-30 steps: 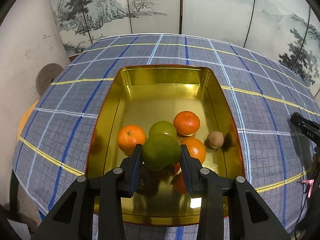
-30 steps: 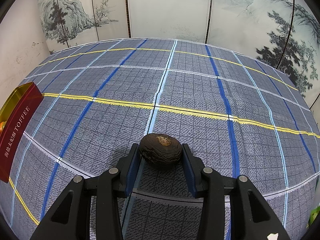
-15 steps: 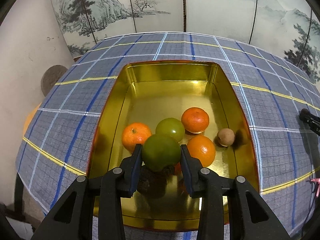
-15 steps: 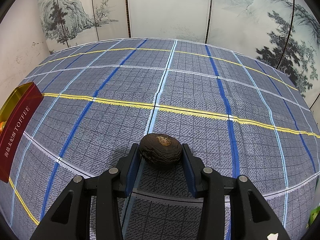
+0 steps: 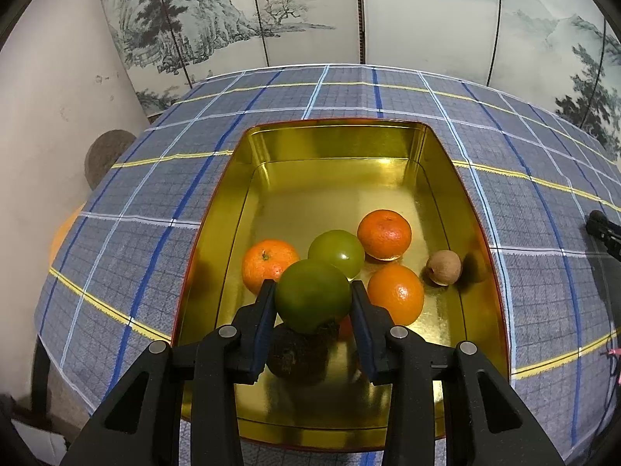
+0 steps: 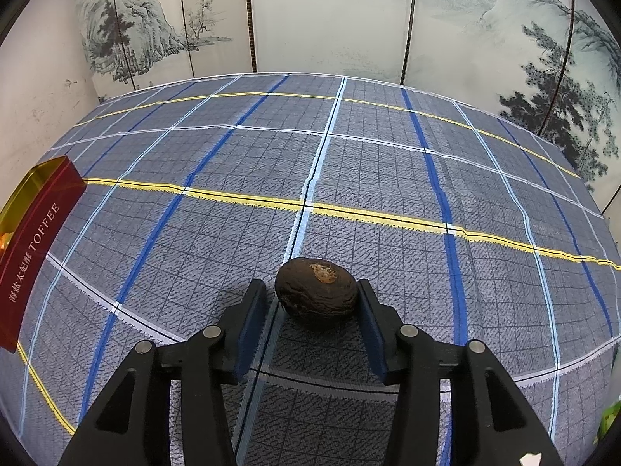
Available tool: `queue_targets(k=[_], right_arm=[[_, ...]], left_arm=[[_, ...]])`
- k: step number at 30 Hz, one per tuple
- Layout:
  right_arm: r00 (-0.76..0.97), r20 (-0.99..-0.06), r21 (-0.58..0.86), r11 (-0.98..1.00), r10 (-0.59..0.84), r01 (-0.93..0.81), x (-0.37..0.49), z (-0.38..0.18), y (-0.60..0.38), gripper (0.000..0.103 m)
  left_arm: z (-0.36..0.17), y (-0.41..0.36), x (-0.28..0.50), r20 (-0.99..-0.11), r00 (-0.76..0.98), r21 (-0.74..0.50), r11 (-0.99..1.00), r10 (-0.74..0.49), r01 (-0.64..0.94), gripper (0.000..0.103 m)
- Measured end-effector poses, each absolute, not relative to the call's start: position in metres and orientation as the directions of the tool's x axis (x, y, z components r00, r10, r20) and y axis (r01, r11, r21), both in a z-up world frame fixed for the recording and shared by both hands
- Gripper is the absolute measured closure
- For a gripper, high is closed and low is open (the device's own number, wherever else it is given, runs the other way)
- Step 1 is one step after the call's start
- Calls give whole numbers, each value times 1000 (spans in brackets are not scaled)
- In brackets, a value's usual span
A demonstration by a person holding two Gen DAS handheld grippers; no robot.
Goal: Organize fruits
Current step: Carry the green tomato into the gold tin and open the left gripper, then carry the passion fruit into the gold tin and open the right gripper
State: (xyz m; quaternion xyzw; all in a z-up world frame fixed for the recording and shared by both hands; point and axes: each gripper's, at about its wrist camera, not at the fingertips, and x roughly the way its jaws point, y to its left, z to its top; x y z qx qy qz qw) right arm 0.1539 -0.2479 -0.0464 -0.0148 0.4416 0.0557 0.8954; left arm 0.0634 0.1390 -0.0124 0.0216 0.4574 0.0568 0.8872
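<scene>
Holding a green citrus fruit [image 5: 312, 294] in my left gripper [image 5: 312, 303], I have the jaws closed on its two sides, above the near half of a gold tin [image 5: 333, 147] that sits on the plaid-clothed counter [image 5: 132, 209]. The tin is my landmark. Inside it, near its middle, lies a second green fruit [image 5: 337, 253], just beyond the held one. A mandarin [image 5: 268, 265] lies to that fruit's left, another mandarin [image 5: 384, 234] to its right and a little farther back, and a third mandarin [image 5: 396, 293] sits nearer me on the right. A small brown kiwi-like fruit [image 5: 444, 267] rests close to the tin's right wall. Directly under the held fruit, on the tin's floor, lies a dark wrinkled fruit [image 5: 299, 353], partly hidden by the jaws.

Well to the right of the tin, my right gripper [image 6: 312, 303] hangs over the cloth with a dark brown wrinkled fruit [image 6: 316, 297] between its jaws. The right jaw seems to touch the fruit, while a narrow gap shows at the left jaw; I cannot tell whether the fruit is gripped or lying on the cloth. From this view only the tin's red outer side [image 6: 35, 248], printed TOFFEE, shows at the far left.
</scene>
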Motion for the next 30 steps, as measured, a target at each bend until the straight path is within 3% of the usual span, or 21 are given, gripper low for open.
queue_targets(k=[1,30], right_arm=[[605,-792,20,993,85,-114,154,-46,-247,68],[621,-774,27,987,120,-157,137,-28,-216,69]], left_arm=[[-13,138,64,-809,576,91,993,121,-80,64],[-1,127,51,-788,608,75,995,103,-72,52]])
